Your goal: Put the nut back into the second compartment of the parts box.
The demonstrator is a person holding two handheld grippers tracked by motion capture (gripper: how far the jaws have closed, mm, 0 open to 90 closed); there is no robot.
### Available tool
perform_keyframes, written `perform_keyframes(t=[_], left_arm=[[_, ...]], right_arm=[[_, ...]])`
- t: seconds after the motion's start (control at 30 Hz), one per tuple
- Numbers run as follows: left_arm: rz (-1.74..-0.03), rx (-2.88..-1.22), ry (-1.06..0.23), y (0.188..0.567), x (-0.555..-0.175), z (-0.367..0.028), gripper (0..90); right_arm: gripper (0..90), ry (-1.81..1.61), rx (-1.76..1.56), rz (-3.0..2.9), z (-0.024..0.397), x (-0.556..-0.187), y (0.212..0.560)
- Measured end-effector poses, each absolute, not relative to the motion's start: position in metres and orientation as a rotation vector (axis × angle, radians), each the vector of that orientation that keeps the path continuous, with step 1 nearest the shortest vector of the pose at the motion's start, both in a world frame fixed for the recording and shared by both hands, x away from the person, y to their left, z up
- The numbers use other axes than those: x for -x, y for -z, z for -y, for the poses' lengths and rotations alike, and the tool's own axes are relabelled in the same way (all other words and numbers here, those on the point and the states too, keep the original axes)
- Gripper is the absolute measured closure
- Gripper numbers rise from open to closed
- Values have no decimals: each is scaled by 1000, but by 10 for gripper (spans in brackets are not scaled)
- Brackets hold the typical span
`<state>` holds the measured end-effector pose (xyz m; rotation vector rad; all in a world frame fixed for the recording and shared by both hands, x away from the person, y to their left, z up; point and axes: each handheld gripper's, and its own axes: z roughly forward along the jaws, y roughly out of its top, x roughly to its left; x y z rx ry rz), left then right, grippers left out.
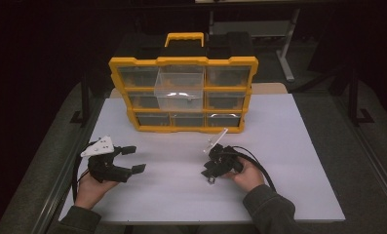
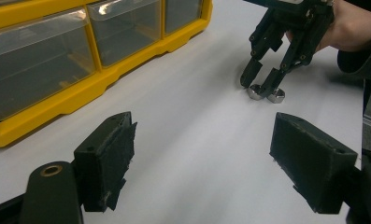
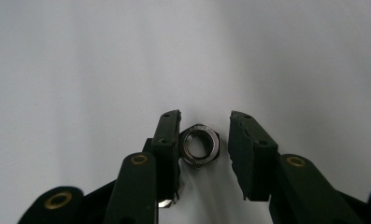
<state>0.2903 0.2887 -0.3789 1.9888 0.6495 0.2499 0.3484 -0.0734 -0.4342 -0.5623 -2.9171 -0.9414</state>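
Observation:
A steel hex nut (image 3: 199, 144) lies flat on the white table (image 1: 288, 146). My right gripper (image 3: 204, 116) points down over it with a jaw on each side; the left pad is at the nut's edge and a gap stays at the right pad. In the left gripper view two nuts show under that gripper (image 2: 258, 86): one (image 2: 254, 92) and a second nut (image 2: 277, 95) right beside it. In the high view the right gripper (image 1: 209, 174) is right of centre, near the front. My left gripper (image 1: 136, 159) rests open at the left with nothing between its pads (image 2: 106, 158).
A yellow parts organizer (image 1: 181, 61) with clear drawers stands at the back of the table; its middle drawer (image 1: 179, 87) is pulled out toward me. A black cable (image 1: 259, 163) loops by the right hand. Bare table lies between the two grippers.

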Motion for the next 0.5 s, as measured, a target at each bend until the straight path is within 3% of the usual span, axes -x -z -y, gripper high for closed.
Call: perform_keyframes(t=[0.5], left_arm=[[-646, -1989, -246, 379, -290, -289, 215]], right_arm=[[685, 929, 546, 2938, 74, -347, 435]])
